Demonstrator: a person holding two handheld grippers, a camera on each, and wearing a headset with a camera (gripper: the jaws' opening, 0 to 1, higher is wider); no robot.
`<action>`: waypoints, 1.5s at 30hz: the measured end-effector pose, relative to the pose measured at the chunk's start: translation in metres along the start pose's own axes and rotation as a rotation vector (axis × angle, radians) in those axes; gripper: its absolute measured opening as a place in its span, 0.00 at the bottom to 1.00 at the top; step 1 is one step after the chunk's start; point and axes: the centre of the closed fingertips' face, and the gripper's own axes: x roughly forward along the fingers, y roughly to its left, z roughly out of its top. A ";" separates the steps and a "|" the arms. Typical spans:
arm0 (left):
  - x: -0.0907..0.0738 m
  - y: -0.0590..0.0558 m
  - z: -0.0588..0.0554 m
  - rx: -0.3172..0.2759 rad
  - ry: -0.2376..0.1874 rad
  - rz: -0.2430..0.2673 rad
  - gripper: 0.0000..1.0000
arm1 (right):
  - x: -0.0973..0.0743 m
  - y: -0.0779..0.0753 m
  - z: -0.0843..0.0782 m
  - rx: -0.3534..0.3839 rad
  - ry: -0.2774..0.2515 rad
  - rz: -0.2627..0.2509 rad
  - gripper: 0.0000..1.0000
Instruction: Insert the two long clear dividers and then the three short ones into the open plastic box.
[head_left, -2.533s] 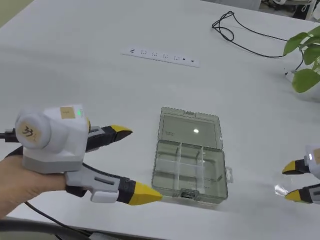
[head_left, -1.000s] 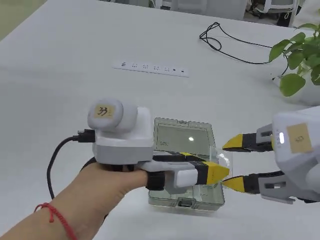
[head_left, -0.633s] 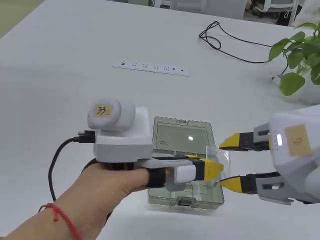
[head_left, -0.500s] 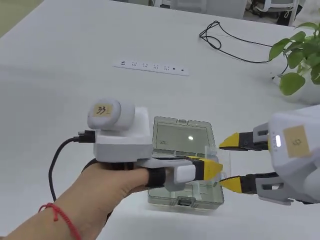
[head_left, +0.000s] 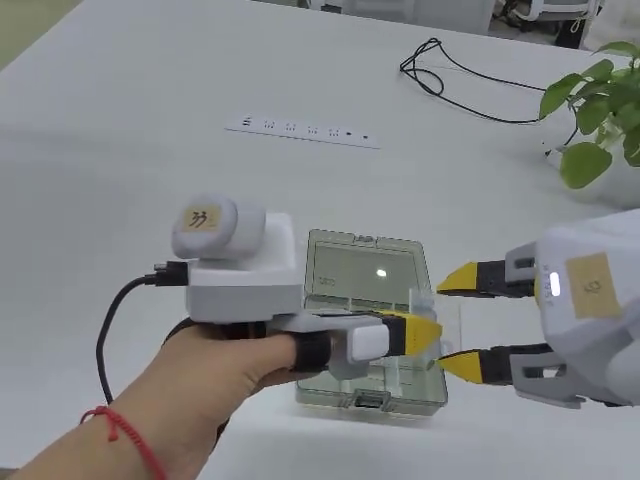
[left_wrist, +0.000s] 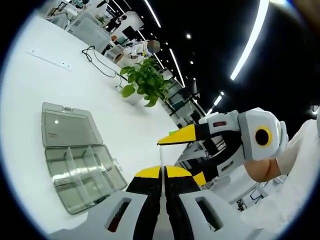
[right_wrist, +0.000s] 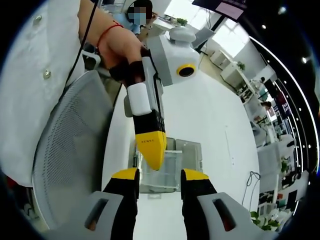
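White table (head_left: 150, 130) carries the box (head_left: 350, 398) at lower centre; there the left gripper (left_wrist: 162, 172) pinches a clear divider (head_left: 447, 318), right gripper (right_wrist: 157, 180) empty, fingers (right_wrist: 197, 181) apart. Likely light, stiff, slippery: hold its edge.

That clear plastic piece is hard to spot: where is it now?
In the head view, the clear divider is pinched in the left gripper above the right side of the open box, with the right gripper, jaws open, beside it.
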 end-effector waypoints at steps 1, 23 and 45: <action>0.000 0.000 0.001 0.000 -0.004 0.002 0.00 | 0.000 0.000 0.001 0.005 -0.003 0.000 0.33; -0.015 -0.046 -0.021 0.589 0.068 -0.226 0.00 | -0.041 0.019 0.024 0.292 -0.275 0.518 0.14; -0.017 -0.051 -0.020 0.647 0.046 -0.256 0.00 | -0.039 0.039 0.033 0.278 -0.266 0.605 0.03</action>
